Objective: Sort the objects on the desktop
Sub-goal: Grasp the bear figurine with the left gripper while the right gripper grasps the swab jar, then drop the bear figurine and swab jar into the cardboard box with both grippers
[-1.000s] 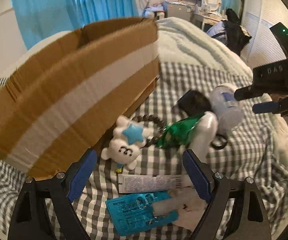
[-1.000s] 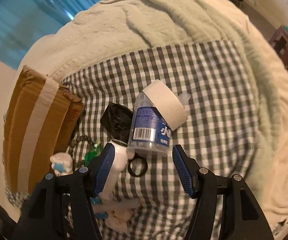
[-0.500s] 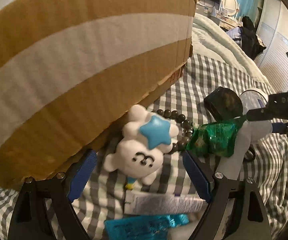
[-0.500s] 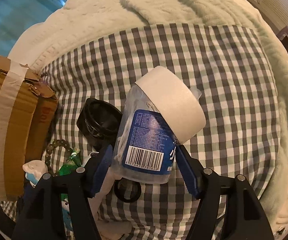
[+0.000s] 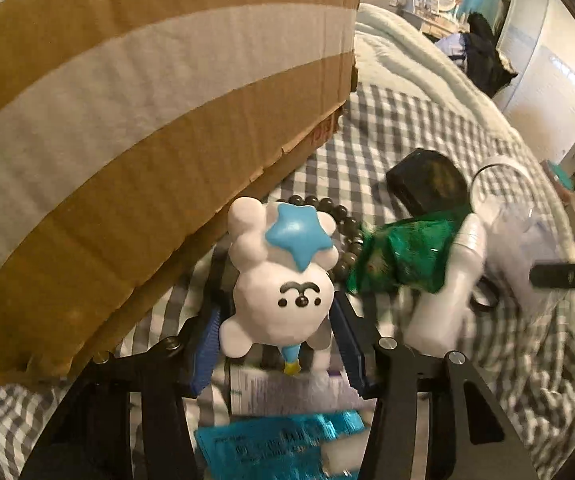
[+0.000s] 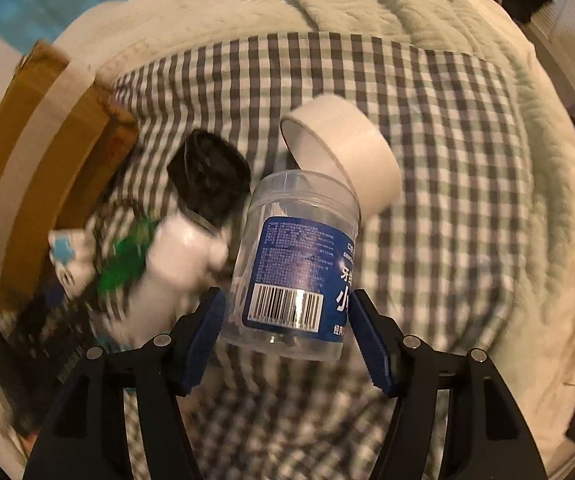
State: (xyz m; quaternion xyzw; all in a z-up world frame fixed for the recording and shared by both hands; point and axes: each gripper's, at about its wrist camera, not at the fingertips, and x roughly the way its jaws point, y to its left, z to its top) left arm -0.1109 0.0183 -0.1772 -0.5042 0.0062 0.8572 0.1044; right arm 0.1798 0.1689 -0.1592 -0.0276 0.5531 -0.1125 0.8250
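Note:
In the left wrist view my left gripper (image 5: 275,340) is shut on a white bunny figurine with a blue star (image 5: 283,276), beside the taped cardboard box (image 5: 127,120). In the right wrist view my right gripper (image 6: 287,332) is shut on a clear jar with a blue label (image 6: 295,268), its white lid (image 6: 347,156) flipped open, held tilted over the checked cloth (image 6: 447,120). The jar (image 5: 519,232) shows blurred in the left wrist view too.
On the cloth lie a bead bracelet (image 5: 343,232), a green foil packet (image 5: 403,256), a white bottle (image 5: 447,292), a black case (image 5: 427,188), a white tube (image 5: 287,396) and a blue packet (image 5: 283,444). A pale blanket (image 6: 327,0) lies beyond.
My left gripper moved in toward the bunny figurine and closed on it. My right gripper closed on the jar and lifted it, tilting it upward.

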